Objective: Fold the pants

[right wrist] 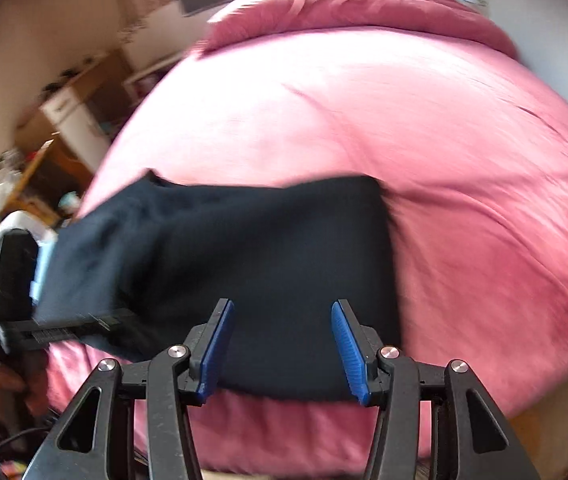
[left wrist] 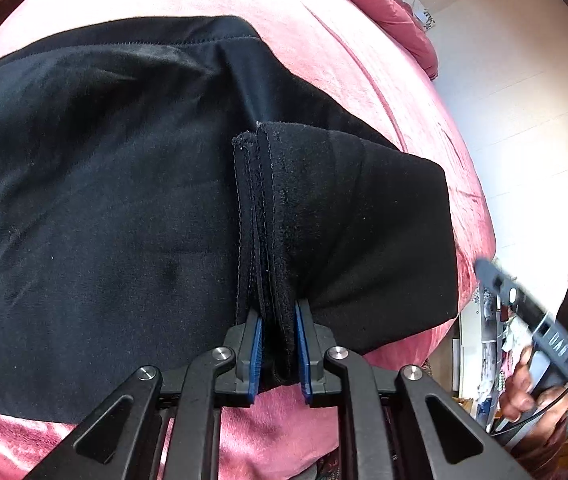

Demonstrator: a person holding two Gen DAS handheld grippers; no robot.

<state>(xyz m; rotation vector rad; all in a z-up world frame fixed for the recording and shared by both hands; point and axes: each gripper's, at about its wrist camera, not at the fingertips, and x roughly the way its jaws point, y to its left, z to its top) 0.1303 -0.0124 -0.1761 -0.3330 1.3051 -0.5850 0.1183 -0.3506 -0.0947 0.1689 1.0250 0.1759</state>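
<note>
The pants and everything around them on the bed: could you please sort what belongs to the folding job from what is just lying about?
Part of the job:
- black pants
- left tool, shut on the pants' hem edges
- right tool, open above the pants
- pink bed cover, the folding surface

Lying about:
- crumpled pink blanket
- wooden furniture beside the bed

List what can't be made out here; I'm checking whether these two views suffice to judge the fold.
- Pants, left wrist view: left part cut off by the frame edge; layers inside the fold hidden by the top cloth.
- Left gripper: the edge it pinches is hidden between the pads.
- Pants, right wrist view: motion blur hides seams; whether the open right gripper touches cloth is unclear.
- Shelves, right wrist view: blurred and too small.
</note>
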